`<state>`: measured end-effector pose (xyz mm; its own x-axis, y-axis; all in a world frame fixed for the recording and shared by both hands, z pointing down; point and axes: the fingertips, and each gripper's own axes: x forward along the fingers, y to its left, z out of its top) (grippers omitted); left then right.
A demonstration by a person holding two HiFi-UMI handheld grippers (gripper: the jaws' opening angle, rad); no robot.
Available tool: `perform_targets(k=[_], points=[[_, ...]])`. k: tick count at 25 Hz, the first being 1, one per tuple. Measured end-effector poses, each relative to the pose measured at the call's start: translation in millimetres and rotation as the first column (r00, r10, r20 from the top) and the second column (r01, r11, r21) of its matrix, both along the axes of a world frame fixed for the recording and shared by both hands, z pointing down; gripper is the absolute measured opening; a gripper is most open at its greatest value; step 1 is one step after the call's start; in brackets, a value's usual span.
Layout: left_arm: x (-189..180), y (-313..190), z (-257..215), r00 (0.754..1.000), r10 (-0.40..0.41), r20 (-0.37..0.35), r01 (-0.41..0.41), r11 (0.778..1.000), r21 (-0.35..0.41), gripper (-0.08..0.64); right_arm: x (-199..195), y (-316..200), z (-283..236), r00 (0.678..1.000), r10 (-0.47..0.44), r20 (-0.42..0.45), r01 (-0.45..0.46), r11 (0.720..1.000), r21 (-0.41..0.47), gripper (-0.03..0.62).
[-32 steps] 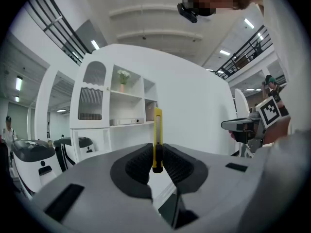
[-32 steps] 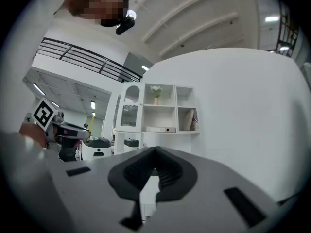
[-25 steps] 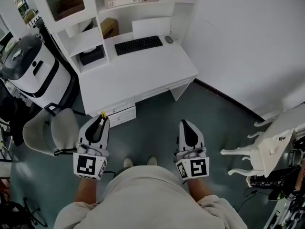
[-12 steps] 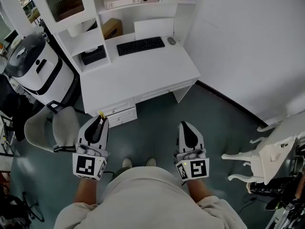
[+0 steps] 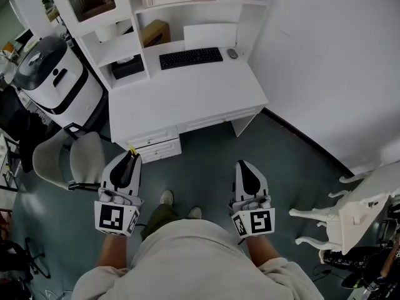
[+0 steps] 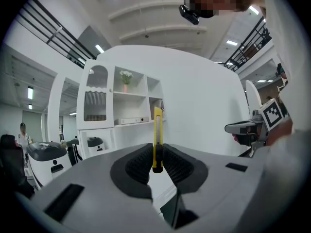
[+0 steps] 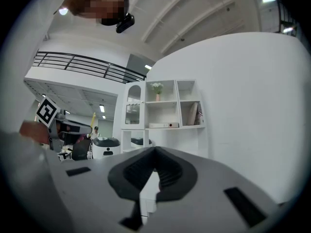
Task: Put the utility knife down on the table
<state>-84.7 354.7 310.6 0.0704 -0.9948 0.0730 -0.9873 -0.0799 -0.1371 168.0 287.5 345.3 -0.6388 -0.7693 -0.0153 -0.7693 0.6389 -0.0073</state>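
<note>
A yellow utility knife stands upright between the pads of my left gripper, which is shut on it; in the head view only its yellow tip pokes past the left gripper. My right gripper is level beside it, jaws shut with nothing between them, as the right gripper view shows. Both are held over the floor, short of the white desk, which lies ahead of them.
A black keyboard and mouse lie at the desk's back edge under white shelves. A grey chair and a white round machine stand left. An overturned white chair lies right. A wall rises to the right.
The desk and room have slid slightly down and right in the head view as the person steps closer. Both grippers keep their pose; the knife stays gripped.
</note>
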Motion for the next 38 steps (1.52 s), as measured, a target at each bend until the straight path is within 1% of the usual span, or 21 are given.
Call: perform_targets(k=[4, 8, 13, 18, 24, 28, 31, 38], points=[[-5, -8, 3, 1.0, -0.016, -0.006, 0.016, 1.0, -0.001, 0.063, -3, -9, 5, 1.0, -0.008, -0.007, 0.008, 1.0, -0.009, 0.003], [-16, -22, 7, 1.0, -0.009, -0.01, 0.009, 1.0, 0.01, 0.063, -16, -21, 8, 1.0, -0.008, -0.019, 0.008, 1.0, -0.005, 0.003], [-37, -55, 15, 1.0, 0.0, -0.028, 0.001, 1.0, 0.016, 0.063, -31, -47, 6, 0.999, 0.011, -0.036, -0.011, 1.0, 0.007, 0.003], [-59, -101, 17, 0.999, 0.032, -0.019, -0.032, 0.999, 0.025, 0.063, -53, -87, 4, 0.998, 0.041, -0.056, -0.04, 0.999, 0.015, 0.003], [-90, -160, 26, 0.997, 0.073, -0.012, -0.073, 0.997, 0.015, 0.063, -95, -140, 1, 0.996, 0.06, -0.062, -0.059, 0.998, 0.023, 0.003], [-110, -200, 33, 0.994, 0.108, -0.03, -0.109, 0.994, -0.006, 0.063, -122, -176, -5, 0.995, 0.08, -0.067, -0.078, 0.997, 0.028, 0.003], [-122, -227, 33, 0.99, 0.139, -0.034, -0.139, 0.99, -0.007, 0.063, -137, -197, -9, 0.992, 0.099, -0.072, -0.096, 0.995, 0.033, 0.003], [-146, -270, 47, 0.978, 0.202, -0.05, -0.205, 0.977, -0.058, 0.063, -165, -232, -8, 0.986, 0.149, -0.069, -0.147, 0.989, 0.029, 0.003]])
